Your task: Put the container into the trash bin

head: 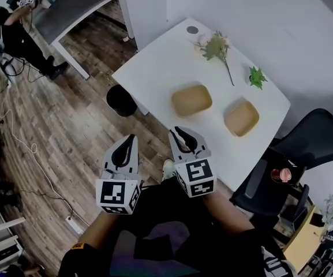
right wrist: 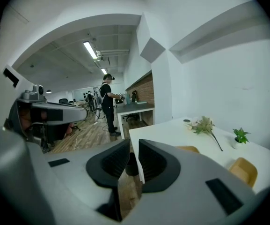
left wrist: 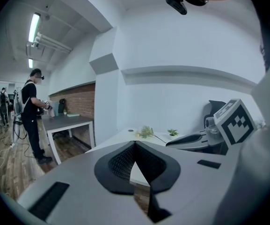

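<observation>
side by side just short of the surface (head: 154, 68), pointing slightly down toward it: left gripper (head: 133, 137) with jaws together, right gripper (head: 178, 133) with jaws a little apart, gripping nothing.

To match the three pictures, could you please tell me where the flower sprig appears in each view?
Head view: the flower sprig lies upper right of centre, on the white table.
Left gripper view: sprig near the centre.
Right gripper view: sprig right of centre.
Shared landmark: the small green plant, just right of it.
</observation>
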`<state>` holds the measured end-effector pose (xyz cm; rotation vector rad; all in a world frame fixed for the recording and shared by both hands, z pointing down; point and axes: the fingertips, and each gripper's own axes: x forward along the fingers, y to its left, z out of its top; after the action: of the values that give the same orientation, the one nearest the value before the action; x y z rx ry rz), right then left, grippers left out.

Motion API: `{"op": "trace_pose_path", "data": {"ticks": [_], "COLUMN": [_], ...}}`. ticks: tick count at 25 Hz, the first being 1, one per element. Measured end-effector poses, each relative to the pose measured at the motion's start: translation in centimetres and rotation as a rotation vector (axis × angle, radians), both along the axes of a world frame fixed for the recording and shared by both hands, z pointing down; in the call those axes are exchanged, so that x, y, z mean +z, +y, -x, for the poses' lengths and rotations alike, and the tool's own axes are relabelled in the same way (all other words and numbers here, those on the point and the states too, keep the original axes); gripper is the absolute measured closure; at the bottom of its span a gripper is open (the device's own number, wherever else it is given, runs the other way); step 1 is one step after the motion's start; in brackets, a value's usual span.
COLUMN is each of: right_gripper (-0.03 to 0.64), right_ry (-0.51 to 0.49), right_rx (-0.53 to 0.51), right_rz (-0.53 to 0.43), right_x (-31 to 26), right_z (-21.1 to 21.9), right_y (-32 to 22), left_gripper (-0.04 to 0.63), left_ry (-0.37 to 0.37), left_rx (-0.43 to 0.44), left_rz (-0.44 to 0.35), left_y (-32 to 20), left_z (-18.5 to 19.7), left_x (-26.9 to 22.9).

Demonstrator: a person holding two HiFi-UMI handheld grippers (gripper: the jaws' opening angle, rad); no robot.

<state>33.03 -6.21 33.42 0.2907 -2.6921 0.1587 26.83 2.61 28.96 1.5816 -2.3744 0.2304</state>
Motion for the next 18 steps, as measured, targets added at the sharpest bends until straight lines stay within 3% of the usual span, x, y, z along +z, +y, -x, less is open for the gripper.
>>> {"op": "trace_pose_path", "data": {"ticks": [7, 18], "right_gripper": [0.512, 0.509], "right_ry": [0.129, 0.361], "right_rx": [-0.016, -0.017], "right_rz": [-0.039, -0.081], "right_x": [3.6, 10.3], "right_z": [2.3, 5.7], "right_y": [-4.5, -6.5], "left_gripper": [0.588, 0.588], "left_ry": [0.007, 0.033], "left_rx": [-0.009, 0.016], "left_rz": [0.066, 0.137], "left_y": [-3.9, -6.0], "left_z": [2.4, 7.3], "left_x": [2.7, 8.1]}}
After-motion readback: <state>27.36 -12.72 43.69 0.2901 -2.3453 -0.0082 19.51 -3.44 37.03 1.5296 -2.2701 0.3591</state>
